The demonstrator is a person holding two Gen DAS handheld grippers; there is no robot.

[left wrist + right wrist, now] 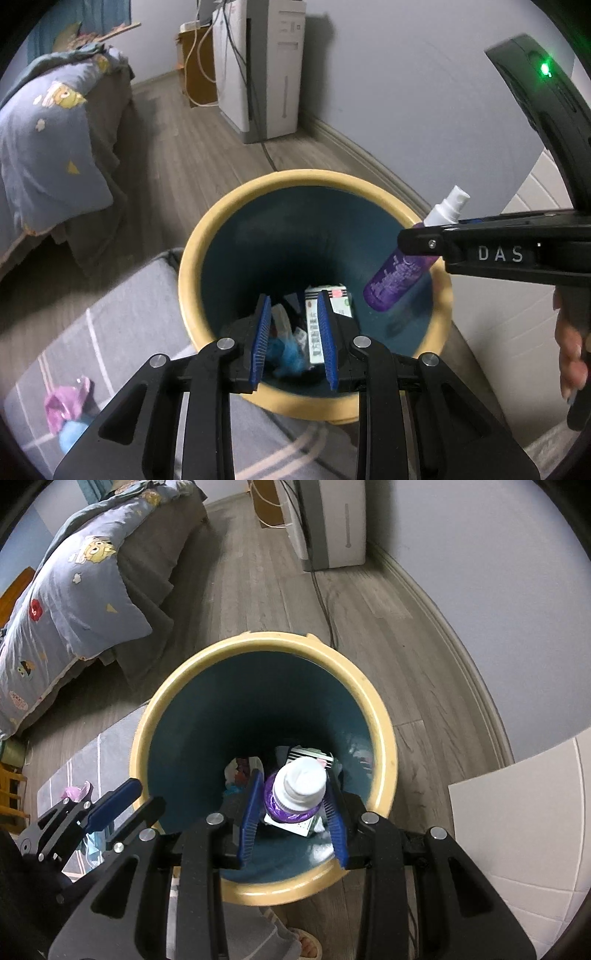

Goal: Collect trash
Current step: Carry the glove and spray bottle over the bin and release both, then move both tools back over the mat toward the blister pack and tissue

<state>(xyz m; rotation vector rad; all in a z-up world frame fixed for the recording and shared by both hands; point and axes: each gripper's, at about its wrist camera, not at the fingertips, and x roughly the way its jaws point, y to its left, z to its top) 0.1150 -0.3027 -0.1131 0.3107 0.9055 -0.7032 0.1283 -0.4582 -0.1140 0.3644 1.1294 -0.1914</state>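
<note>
1. Left gripper (295,338) was held over the near rim of the bin (207,236), its blue pads spread apart with nothing between them.
2. Right gripper (293,812) was seen pinching the bottle (295,794) at its purple body; the white spray cap was aimed at the camera. In the left view the bottle (400,275) hung tilted, base down, above the right inner side of the bin, held near the shoulder by the right gripper (421,242).
3. Step in hand was judged to be the drop of the bottle into the bin. Since the bottle lay close to the right rim, a small shift toward the centre before the pads are parted was judged advisable, so that the base is not struck on the rim and tipped out.
4. A release from the present height was judged acceptable; the bin is deep and the bottle looks like light plastic.
5. Bin contents, left to right: white crumpled wrapping (236,770), something light blue (286,350), a printed box (328,314). The bin appeared only filled at the bottom.
6. On the mat (122,314) left of the bin, a pink and blue scrap (68,408) was noted, not yet collected.
</note>
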